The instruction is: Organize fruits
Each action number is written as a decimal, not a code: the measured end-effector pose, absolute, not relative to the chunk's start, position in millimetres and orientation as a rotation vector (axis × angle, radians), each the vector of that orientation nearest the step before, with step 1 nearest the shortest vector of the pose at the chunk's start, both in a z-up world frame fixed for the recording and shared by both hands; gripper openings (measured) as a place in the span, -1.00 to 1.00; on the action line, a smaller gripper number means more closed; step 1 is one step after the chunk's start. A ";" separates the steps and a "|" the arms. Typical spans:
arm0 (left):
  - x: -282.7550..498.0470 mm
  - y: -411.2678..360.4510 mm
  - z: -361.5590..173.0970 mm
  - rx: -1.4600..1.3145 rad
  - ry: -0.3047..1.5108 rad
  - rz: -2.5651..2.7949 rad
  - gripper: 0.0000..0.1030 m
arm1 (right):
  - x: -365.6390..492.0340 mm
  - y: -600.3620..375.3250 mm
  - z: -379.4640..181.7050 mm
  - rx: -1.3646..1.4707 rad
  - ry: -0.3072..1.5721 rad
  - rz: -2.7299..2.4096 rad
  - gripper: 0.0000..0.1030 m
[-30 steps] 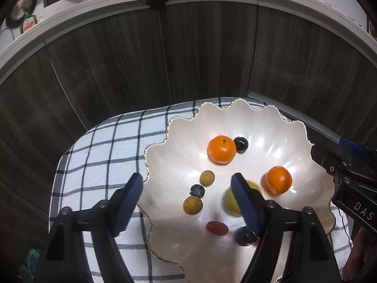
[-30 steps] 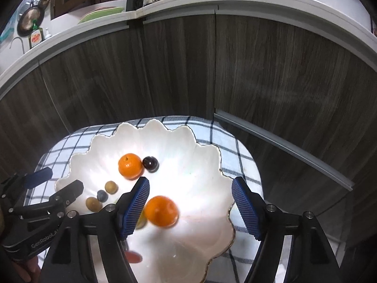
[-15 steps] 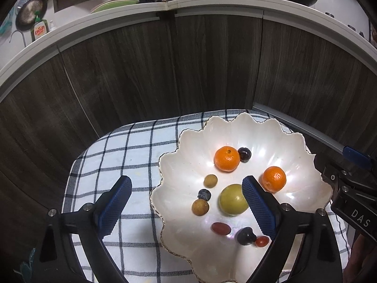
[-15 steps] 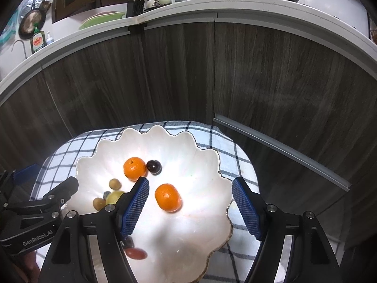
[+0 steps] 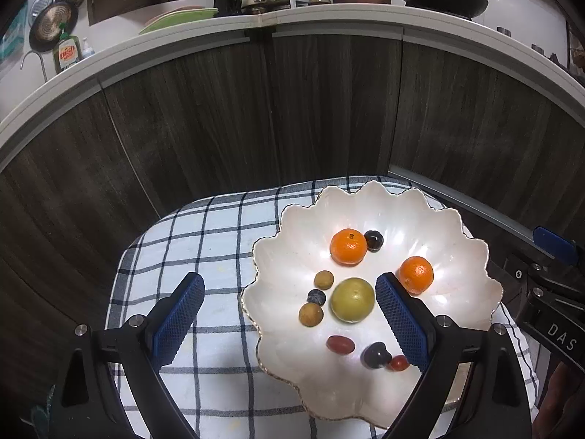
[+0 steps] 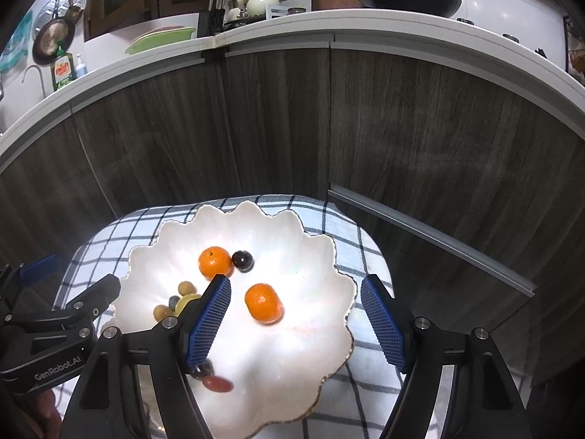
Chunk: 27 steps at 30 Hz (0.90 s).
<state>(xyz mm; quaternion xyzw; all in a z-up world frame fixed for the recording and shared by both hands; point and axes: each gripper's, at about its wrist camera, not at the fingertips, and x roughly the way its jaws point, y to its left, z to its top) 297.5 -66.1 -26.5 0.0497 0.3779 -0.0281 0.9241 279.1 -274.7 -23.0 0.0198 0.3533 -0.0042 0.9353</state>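
Observation:
A white scalloped plate point(image 5: 453, 226) point(image 6: 299, 366) lies on a checked cloth and holds several fruits. Two oranges point(image 5: 348, 246) point(image 5: 416, 274) lie in it, the second also in the right wrist view point(image 6: 264, 303). A yellow-green round fruit point(image 5: 352, 299), dark plums point(image 5: 373, 240) point(image 5: 374, 355), small brown fruits point(image 5: 311, 314) and red oblong fruits point(image 5: 340, 344) lie around them. My left gripper point(image 5: 289, 314) is open and empty above the plate's left edge. My right gripper point(image 6: 296, 322) is open and empty above the plate, apart from the orange.
The checked cloth point(image 5: 197, 248) covers a small table set against dark wood cabinet doors point(image 5: 292, 117). A white counter point(image 5: 329, 18) above carries dishes, a teapot and a wok. A grey rail point(image 6: 431, 241) runs along the right.
Both grippers have pulled up and back from the plate. The yellow-green fruit, earlier half hidden behind my left finger, lies fully in view. The second orange has settled on the plate.

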 end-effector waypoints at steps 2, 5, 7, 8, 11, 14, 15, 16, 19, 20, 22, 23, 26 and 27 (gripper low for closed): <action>293.0 -64.8 -23.5 0.101 0.771 -0.057 0.86 | 274.6 -274.4 -20.8 0.041 0.717 -0.009 0.45; 286.7 -61.7 -19.7 0.095 0.770 -0.060 0.86 | 267.7 -272.9 -17.6 0.038 0.711 -0.010 0.45; 281.6 -58.8 -17.4 0.089 0.769 -0.058 0.86 | 263.1 -271.7 -15.7 0.037 0.708 -0.010 0.45; 279.3 -57.5 -16.6 0.088 0.768 -0.056 0.86 | 260.8 -270.9 -14.7 0.036 0.707 -0.008 0.45; 271.3 -53.4 -14.2 0.087 0.765 -0.050 0.87 | 253.1 -268.2 -12.5 0.032 0.702 -0.009 0.45; 261.9 -48.5 -12.0 0.086 0.757 -0.038 0.92 | 246.0 -265.5 -10.3 0.031 0.697 -0.010 0.53; 260.5 -47.2 -11.1 0.084 0.756 -0.035 0.94 | 242.9 -264.6 -9.2 0.031 0.692 -0.010 0.56; 257.5 -45.3 -10.4 0.081 0.755 -0.032 0.94 | 239.8 -263.6 -8.0 0.030 0.687 -0.011 0.57; 248.2 -41.6 -7.6 0.079 0.750 -0.026 0.95 | 232.0 -260.2 -5.0 0.026 0.680 -0.006 0.58; 244.2 -40.3 -6.2 0.081 0.745 -0.022 0.95 | 228.9 -258.9 -4.0 0.025 0.678 -0.003 0.58; 238.6 -37.9 -4.6 0.077 0.741 -0.014 0.99 | 223.3 -256.3 -2.2 0.023 0.673 0.000 0.58; 235.4 -36.3 -3.5 0.074 0.740 -0.010 0.99 | 219.5 -254.9 -1.0 0.021 0.670 0.002 0.58; 226.1 -32.8 -1.3 0.070 0.734 -0.001 0.99 | 211.5 -251.8 0.7 0.022 0.666 0.006 0.58; 223.8 -32.4 -1.1 0.071 0.733 0.001 1.00 | 208.3 -250.9 1.2 0.022 0.664 0.007 0.58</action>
